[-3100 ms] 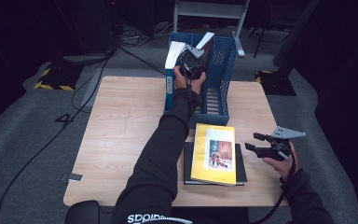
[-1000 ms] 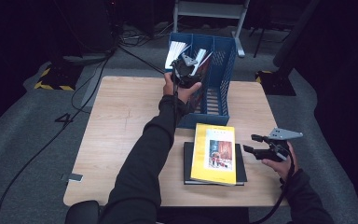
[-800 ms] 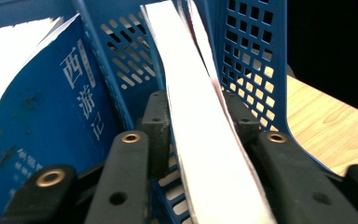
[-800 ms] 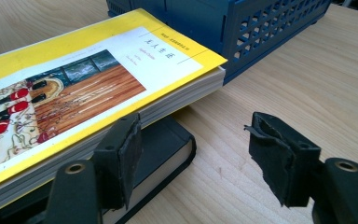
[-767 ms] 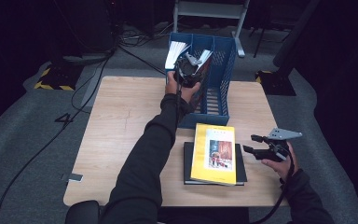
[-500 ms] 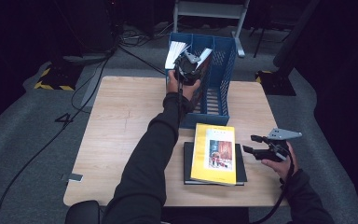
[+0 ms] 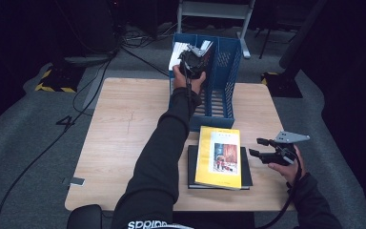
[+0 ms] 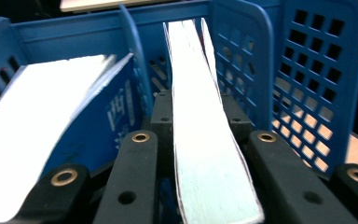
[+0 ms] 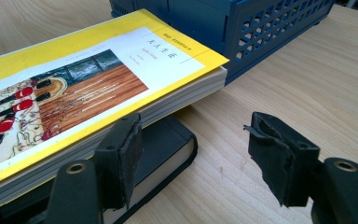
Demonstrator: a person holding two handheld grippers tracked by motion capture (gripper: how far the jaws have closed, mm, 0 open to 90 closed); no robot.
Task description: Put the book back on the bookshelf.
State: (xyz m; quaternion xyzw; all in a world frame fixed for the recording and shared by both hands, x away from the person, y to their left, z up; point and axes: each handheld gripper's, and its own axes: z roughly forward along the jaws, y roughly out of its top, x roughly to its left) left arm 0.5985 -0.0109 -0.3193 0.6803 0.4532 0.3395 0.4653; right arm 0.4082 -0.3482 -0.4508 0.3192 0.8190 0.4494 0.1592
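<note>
Left claw (image 7: 194, 56) is clamping a pale-edged book (image 8: 205, 154) inside the blue file rack (image 7: 228, 71) while I'm keeping my right claw (image 9: 193, 154), jaws apart, beside the yellow book (image 7: 219, 155) lying on the surface (image 7: 124, 129).

A light wooden table (image 7: 124, 124) is seen standing on grey carpet. A blue slotted file rack (image 7: 221, 90) is set at its far edge. Just in front of the rack, a black book (image 7: 246, 172) is laid flat near the front right.
</note>
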